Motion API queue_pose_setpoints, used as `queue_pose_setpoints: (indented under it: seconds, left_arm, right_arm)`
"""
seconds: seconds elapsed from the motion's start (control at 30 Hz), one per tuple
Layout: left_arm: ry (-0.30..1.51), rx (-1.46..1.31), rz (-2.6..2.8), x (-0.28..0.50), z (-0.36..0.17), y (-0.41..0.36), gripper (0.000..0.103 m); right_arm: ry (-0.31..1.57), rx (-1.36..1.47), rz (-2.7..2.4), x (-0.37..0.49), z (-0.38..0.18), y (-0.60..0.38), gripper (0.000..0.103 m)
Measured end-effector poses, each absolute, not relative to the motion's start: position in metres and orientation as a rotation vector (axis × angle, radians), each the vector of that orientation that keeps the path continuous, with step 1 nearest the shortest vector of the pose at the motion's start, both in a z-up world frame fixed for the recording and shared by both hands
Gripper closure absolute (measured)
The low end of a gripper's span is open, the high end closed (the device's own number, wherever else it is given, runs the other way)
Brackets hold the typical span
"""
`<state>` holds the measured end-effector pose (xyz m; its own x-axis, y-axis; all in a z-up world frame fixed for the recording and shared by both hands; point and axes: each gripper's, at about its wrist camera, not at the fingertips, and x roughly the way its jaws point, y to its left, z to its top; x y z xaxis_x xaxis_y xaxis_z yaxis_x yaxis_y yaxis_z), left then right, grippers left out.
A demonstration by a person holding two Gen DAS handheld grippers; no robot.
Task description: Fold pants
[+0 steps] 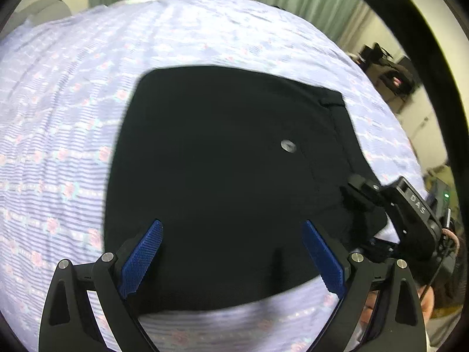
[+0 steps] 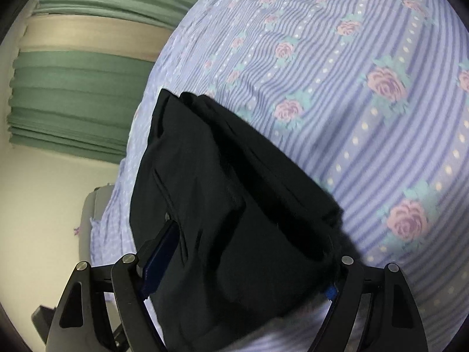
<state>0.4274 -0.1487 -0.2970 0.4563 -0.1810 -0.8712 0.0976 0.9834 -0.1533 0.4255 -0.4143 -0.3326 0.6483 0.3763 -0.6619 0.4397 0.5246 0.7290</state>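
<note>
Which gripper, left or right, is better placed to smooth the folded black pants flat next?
Probably the left gripper: it hangs open and empty over the pants. The right gripper has bunched cloth between its spread fingers at the edge.

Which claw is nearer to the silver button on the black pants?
Left. The left claw hovers open just below the button; the right claw sits at the pants' side edge.
</note>
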Motion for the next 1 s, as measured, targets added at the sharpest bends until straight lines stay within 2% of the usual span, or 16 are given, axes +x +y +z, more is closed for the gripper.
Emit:
queue_pose_setpoints:
  seconds: [0.07, 0.17, 0.23, 0.37, 0.47, 0.63, 0.73, 1.0]
  left_arm:
    - [1.071, -0.090, -0.134, 0.428, -0.297, -0.143, 0.006]
    - [1.077, -0.120, -0.089, 0.430, -0.300, -0.129, 0.006]
    - [1.085, -0.132, -0.076, 0.432, -0.303, -0.116, 0.006]
    - [1.071, -0.159, -0.088, 0.443, -0.304, -0.083, 0.006]
    - [1.078, -0.208, -0.135, 0.459, -0.308, -0.061, 0.006]
    - [1.113, -0.345, -0.212, 0.493, -0.324, -0.027, 0.007]
    - [1.136, -0.355, -0.247, 0.506, -0.335, -0.026, 0.012]
    - [1.171, -0.298, -0.288, 0.534, -0.359, -0.047, 0.015]
  right_arm:
    - [0.915, 1.070, -0.077, 0.430, -0.334, -0.416, 0.026]
    - [0.945, 1.118, -0.184, 0.419, -0.333, -0.423, 0.049]
    - [0.949, 1.121, -0.212, 0.417, -0.328, -0.422, 0.057]
    - [0.967, 0.890, -0.250, 0.428, -0.287, -0.396, 0.071]
    - [0.974, 0.731, -0.268, 0.435, -0.267, -0.377, 0.073]
    - [1.014, 0.533, -0.304, 0.444, -0.267, -0.362, 0.074]
    - [1.030, 0.454, -0.304, 0.448, -0.269, -0.356, 0.074]
    - [1.052, 0.440, -0.275, 0.449, -0.277, -0.368, 0.074]
